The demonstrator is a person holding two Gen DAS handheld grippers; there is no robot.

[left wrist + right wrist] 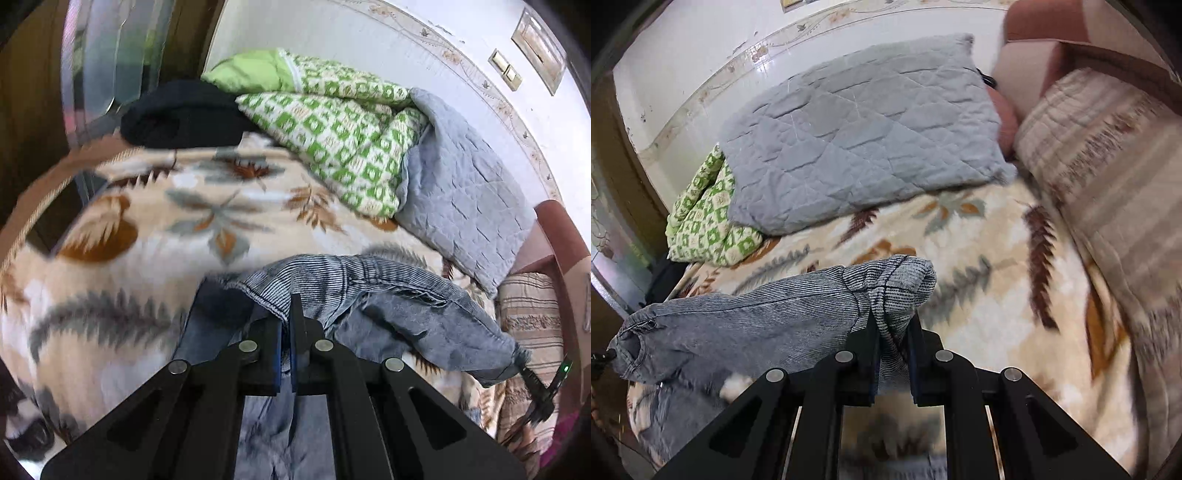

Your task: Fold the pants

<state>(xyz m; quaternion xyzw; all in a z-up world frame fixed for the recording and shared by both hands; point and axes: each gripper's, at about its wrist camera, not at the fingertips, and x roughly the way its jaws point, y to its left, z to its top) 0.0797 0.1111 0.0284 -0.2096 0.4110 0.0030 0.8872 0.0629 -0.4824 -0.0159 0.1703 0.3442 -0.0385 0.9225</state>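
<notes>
Left wrist view shows the left gripper (pixel 286 314) clamped on the grey corduroy pants (pixel 369 280) at lower centre, while the right gripper (pixel 892 325) pinches their waistband above the leaf-print blanket (pixel 979 266).

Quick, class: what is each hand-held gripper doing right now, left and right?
Left hand-held gripper: closed on the grey pants.
Right hand-held gripper: closed on a bunched edge of the same pants.
</notes>
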